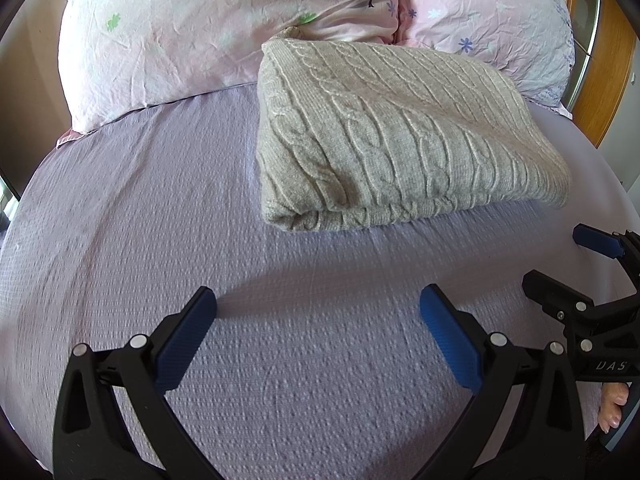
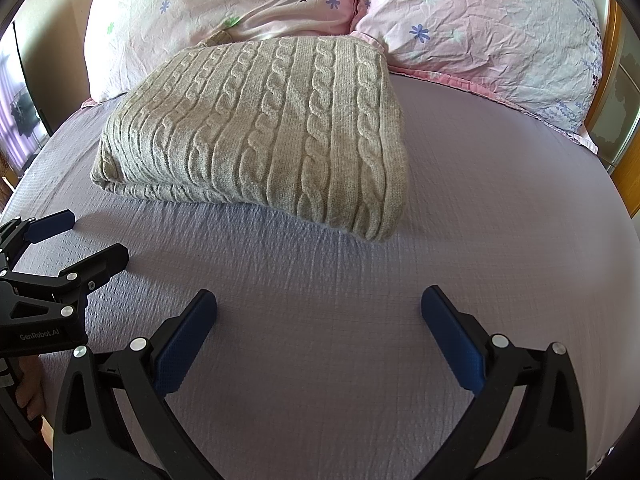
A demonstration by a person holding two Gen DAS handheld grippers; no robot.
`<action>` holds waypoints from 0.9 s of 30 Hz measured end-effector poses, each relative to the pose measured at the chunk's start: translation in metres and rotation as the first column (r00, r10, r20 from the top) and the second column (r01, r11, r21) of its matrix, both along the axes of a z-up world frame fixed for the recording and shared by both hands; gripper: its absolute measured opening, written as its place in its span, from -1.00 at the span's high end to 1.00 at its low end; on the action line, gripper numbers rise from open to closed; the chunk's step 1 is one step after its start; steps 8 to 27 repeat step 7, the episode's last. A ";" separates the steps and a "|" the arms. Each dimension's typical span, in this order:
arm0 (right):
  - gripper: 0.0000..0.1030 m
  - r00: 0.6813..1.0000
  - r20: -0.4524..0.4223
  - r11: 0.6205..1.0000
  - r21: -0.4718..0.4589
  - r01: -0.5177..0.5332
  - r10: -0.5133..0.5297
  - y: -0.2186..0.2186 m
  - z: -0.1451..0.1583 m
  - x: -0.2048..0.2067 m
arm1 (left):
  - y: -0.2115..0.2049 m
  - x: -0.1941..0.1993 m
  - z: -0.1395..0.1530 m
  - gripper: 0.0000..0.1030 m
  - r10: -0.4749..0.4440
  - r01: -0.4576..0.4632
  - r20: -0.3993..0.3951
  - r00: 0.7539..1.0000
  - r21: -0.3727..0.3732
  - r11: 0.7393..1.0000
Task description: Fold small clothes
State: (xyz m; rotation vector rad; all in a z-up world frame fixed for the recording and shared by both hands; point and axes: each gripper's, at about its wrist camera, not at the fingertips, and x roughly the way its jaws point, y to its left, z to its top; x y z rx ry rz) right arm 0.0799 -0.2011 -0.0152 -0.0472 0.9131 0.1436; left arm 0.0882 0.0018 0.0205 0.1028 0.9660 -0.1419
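Our two black claws, left [image 1: 318, 304] and right [image 2: 319, 305], hung released, empty, near the folded beige cable-knit sweater [image 2: 264, 132]; folding looked finished, so next we judged a tidy-up.

Your right gripper [image 1: 568, 260] is cut off by the right edge in the left wrist view. Sweater's [image 2: 256, 132] far edge hides behind its own bulk, underside too. Pillows [image 2: 480, 24] cropped at top. Near-left bedsheet [image 1: 60, 240] is motion-blurred.
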 end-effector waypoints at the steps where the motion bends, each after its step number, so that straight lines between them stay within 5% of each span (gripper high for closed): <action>1: -0.97 1.000 0.000 1.000 0.000 0.000 0.000 0.000 0.000 0.000 | 0.000 0.000 0.000 -0.97 0.000 0.000 0.000 1.000 0.000 1.000; 27: -0.97 1.000 0.000 1.000 0.000 0.000 0.000 0.000 0.000 0.000 | 0.000 -0.001 0.000 -0.97 0.000 0.000 0.000 1.000 0.000 1.000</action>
